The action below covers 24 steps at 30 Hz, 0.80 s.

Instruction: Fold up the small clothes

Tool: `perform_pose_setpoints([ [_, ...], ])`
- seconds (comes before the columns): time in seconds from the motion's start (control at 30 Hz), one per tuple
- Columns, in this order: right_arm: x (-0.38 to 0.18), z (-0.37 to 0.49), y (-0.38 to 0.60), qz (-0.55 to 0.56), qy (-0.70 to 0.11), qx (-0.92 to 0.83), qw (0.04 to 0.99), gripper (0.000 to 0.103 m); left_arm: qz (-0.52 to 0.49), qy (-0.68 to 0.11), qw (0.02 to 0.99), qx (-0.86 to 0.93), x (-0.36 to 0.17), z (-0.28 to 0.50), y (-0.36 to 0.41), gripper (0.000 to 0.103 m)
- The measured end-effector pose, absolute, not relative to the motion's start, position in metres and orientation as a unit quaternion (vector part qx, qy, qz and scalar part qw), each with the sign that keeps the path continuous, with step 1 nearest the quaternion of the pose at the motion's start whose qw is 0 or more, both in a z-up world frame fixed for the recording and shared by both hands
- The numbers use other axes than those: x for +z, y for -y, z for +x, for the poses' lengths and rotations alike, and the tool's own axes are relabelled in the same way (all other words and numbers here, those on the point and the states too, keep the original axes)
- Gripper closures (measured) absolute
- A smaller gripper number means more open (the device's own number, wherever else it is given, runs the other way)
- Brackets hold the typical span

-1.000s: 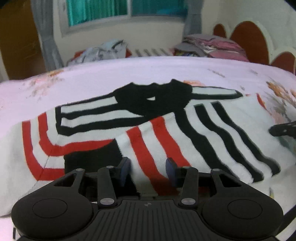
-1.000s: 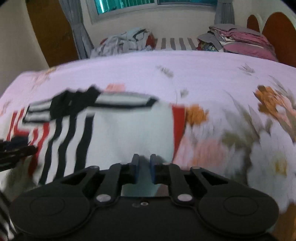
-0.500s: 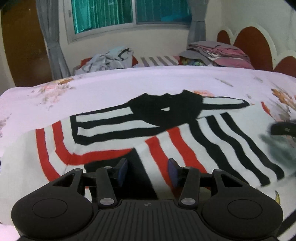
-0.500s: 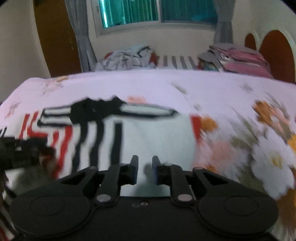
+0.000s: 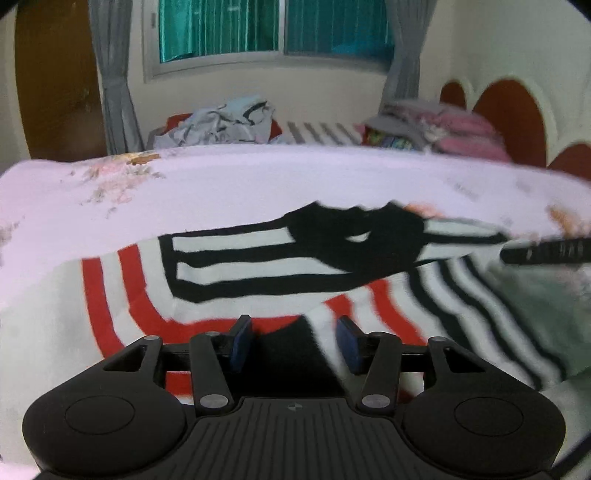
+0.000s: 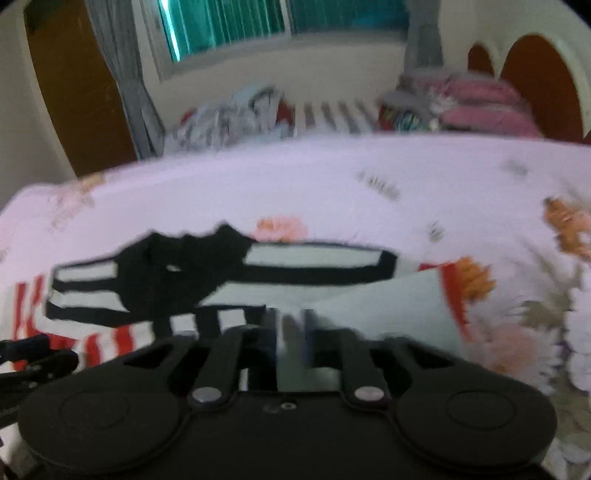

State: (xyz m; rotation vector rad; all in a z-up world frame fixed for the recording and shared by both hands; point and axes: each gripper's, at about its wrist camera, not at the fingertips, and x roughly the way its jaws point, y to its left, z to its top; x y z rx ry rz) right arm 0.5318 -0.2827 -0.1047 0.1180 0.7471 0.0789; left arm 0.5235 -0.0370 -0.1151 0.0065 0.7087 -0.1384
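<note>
Both grippers pulled back, striped sweater (image 5: pixel 236 266) sharp only leftward

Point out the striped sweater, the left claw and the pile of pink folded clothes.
striped sweater (image 5: pixel 236 254): left wrist view, a white band among the black stripes.
left claw (image 5: pixel 295 341): left wrist view, gap midway between its blue tips.
pink folded clothes (image 5: pixel 461 129): left wrist view, top of the stack.

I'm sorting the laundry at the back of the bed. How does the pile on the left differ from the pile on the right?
The left pile is a crumpled heap; the right pile looks like a flat, folded stack. The left pile is mostly pale blue, grey and white; the right pile is mostly pink with grey. Both lie beyond the bed, below the window.
</note>
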Motion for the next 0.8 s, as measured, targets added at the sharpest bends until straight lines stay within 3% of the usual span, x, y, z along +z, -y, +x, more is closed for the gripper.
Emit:
perform_pose_setpoints([
  [0.07,-0.105,0.513,0.277,0.054,-0.368,0.040,0.927,0.083,0.005,-0.338,0.938,-0.075,-0.115,0.511,0.041,0.053],
  [0.17,-0.128,0.512,0.260,0.019,-0.414,0.028,0.910,0.087,0.007,-0.386,0.919,-0.087,-0.138,0.515,0.048,0.052],
  [0.37,-0.104,0.482,0.245,0.011,-0.353,0.013,0.936,0.084,0.021,-0.380,0.920,-0.094,-0.133,0.516,0.043,0.049],
  [0.47,-0.130,0.487,0.239,0.019,-0.423,0.004,0.906,0.083,0.026,-0.380,0.919,-0.106,-0.136,0.515,0.041,0.048],
  [0.53,-0.124,0.480,0.230,0.005,-0.410,-0.006,0.912,0.081,0.013,-0.378,0.920,-0.105,-0.130,0.513,0.034,0.048],
  [0.8,-0.096,0.471,0.232,0.063,-0.368,-0.012,0.928,0.078,-0.087,-0.334,0.939,0.009,-0.113,0.472,-0.099,0.048],
])
